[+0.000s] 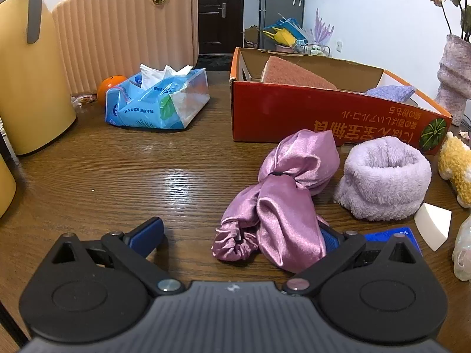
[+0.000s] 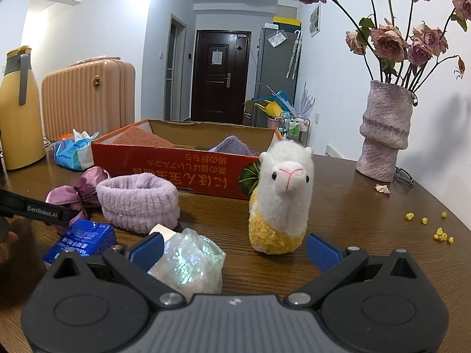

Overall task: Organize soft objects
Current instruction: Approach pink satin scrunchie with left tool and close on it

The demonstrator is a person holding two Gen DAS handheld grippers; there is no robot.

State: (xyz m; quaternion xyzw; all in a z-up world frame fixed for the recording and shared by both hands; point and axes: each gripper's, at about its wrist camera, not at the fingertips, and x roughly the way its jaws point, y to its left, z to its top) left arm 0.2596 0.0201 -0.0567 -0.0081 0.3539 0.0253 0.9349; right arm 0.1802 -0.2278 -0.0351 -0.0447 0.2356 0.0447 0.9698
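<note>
- Wooden table (image 1: 117,176), dark grain, carries everything.
- Red cardboard box (image 1: 294,114) at far centre, open top, upside-down print on its front wall. Inside: an orange-brown towel (image 1: 291,72) leaning at left, a lavender cloth (image 1: 391,91) at right.
- Pink satin cloth (image 1: 282,200): glossy, crumpled, cinched by a dark band at its middle; lies on the table in front of the box, just beside the headband.
- Lavender fleece headband (image 1: 382,176): fluffy ring, resting flat, near the box's front wall.
- Plush alpaca (image 2: 282,197): white head, yellow woolly base, upright, facing the right camera, close to the box's right corner.
- Iridescent plastic bag (image 2: 188,264), crinkled, at the near edge.
- Left gripper (image 1: 241,235): jaws spread wide, low over the table; the satin cloth's near end drapes over the right finger, the left finger clear. Nothing pinched.
- Right gripper (image 2: 235,248): jaws spread wide; left finger touching the plastic bag, the alpaca just ahead of the gap, not gripped.
</note>
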